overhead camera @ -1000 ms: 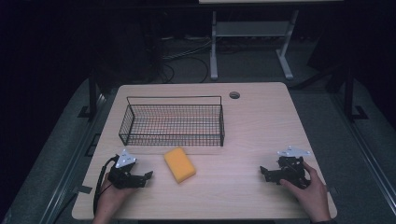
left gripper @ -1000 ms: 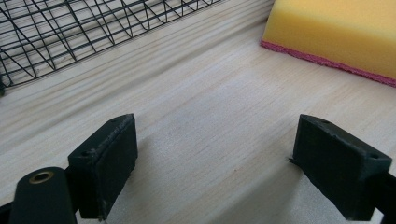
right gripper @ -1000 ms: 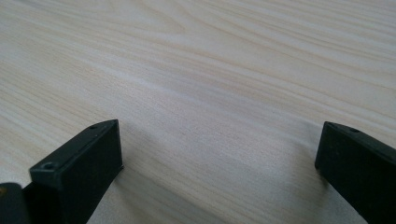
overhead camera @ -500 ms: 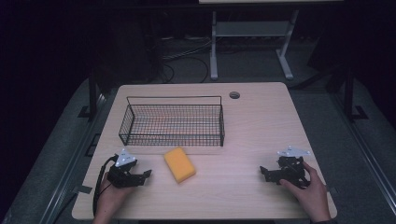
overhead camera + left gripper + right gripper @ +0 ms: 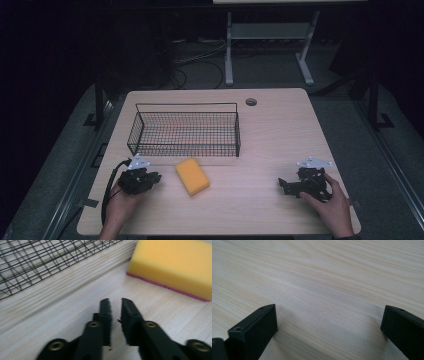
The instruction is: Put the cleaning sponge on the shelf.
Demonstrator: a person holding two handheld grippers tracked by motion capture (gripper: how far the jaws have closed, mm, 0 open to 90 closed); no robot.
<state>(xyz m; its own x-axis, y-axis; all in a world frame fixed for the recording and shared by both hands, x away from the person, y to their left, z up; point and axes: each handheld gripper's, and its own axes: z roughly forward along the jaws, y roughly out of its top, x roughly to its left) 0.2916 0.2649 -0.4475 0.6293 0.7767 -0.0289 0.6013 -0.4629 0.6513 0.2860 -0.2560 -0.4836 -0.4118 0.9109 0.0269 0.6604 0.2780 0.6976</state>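
Sponge (image 5: 192,176) at centre stage: the yellow block lies flat on the wooden table (image 5: 280,135), just in front of the wire basket (image 5: 186,131) and apart from it, pink scouring face down. My left gripper (image 5: 150,179) rests on the tabletop just beside it and points at it, jaws nearly closed with only a slit between them and nothing in them; I judge they must spread before they can take the block. My right gripper (image 5: 285,186) sits well apart on the far side, jaws wide and bare over plain wood, likely parked out of the way. The basket appears empty, though its mesh is dim from above.
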